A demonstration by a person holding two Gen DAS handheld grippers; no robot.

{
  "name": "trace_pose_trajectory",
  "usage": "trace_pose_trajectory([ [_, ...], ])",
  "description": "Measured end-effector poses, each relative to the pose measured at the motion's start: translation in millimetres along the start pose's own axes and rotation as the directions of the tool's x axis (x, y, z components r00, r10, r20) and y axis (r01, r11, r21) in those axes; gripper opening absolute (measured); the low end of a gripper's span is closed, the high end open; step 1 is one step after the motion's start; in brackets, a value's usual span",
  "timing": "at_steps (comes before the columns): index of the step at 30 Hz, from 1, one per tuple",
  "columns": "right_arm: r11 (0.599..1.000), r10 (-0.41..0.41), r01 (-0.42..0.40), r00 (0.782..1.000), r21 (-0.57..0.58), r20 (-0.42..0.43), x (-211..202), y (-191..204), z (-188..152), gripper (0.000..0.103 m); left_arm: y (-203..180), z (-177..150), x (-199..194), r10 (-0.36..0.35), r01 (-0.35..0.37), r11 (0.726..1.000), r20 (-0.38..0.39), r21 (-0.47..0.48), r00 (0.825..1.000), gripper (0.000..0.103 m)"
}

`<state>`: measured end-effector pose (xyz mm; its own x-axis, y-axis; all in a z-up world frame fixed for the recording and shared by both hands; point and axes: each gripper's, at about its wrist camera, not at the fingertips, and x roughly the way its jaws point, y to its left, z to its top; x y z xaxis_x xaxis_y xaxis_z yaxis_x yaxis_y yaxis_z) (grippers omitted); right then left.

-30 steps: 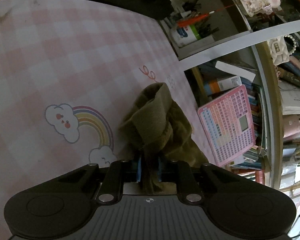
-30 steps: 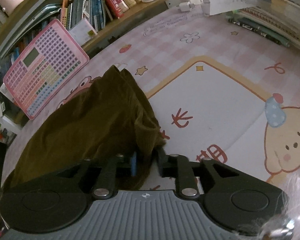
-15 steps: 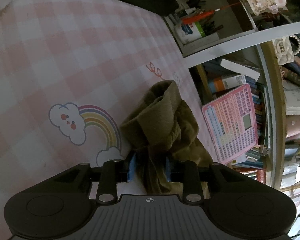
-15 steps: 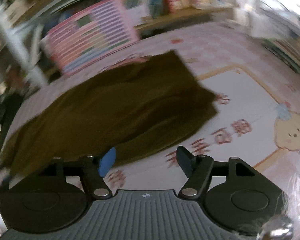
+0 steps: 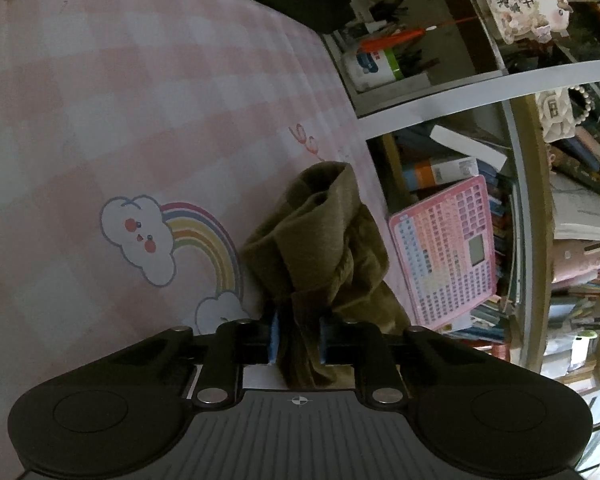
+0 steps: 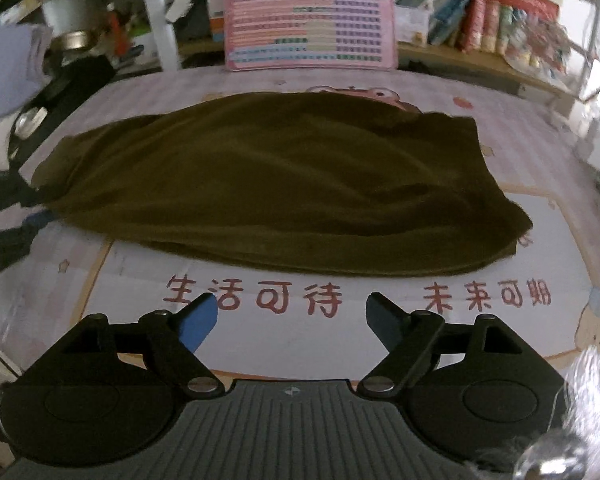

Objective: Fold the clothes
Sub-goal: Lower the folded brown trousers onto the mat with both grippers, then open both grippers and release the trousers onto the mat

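An olive-brown garment (image 6: 284, 184) lies stretched lengthwise across the pink cartoon mat (image 6: 340, 340). My right gripper (image 6: 292, 312) hovers in front of its near edge. Its jaws are opening wide and nothing is between them. In the left wrist view, one bunched end of the garment (image 5: 320, 240) rises from the mat (image 5: 100, 120) into my left gripper (image 5: 299, 338). Those jaws are closing, and the blue pads pinch the folds of cloth.
A pink toy tablet (image 6: 310, 20) leans against the bookshelf behind the garment and also shows in the left wrist view (image 5: 444, 256). Books (image 6: 500, 20) fill the shelves beyond the mat's far edge. A white tub (image 5: 370, 68) stands on a cluttered shelf.
My right gripper let go of the garment's end, opened and drew back while rolling; the garment now lies spread flat. My left gripper stayed in place, loosened briefly and closed again on the cloth.
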<state>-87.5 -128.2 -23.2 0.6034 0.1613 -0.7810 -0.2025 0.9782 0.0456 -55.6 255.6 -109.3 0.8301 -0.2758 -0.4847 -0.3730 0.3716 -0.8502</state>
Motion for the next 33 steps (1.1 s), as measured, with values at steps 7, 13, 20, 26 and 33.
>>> trace_pose_trajectory([
  [7, 0.999, -0.018, 0.021, 0.995, -0.029, 0.093, 19, 10, 34, 0.081, -14, 1, -8, -0.037, 0.037, 0.999, -0.001, 0.035, 0.999, 0.014],
  [13, 0.994, -0.013, 0.031, 0.986, -0.108, 0.168, 67, 36, 81, 0.081, -14, -1, -10, -0.013, 0.013, 0.999, -0.003, 0.053, 1.000, 0.014],
  [20, 0.989, -0.021, 0.048, 0.982, -0.140, 0.190, 113, 58, 107, 0.081, -5, 1, -4, 0.027, -0.027, 0.999, -0.013, 0.024, 1.000, 0.032],
  [26, 0.985, -0.031, 0.067, 0.976, -0.159, 0.217, 135, 70, 116, 0.081, -2, 0, 0, 0.013, -0.013, 1.000, 0.006, 0.002, 1.000, 0.030],
  [33, 0.984, -0.016, 0.054, 0.977, -0.172, 0.212, 158, 82, 138, 0.081, -1, 0, 0, 0.008, -0.008, 1.000, 0.008, -0.016, 1.000, 0.030],
])
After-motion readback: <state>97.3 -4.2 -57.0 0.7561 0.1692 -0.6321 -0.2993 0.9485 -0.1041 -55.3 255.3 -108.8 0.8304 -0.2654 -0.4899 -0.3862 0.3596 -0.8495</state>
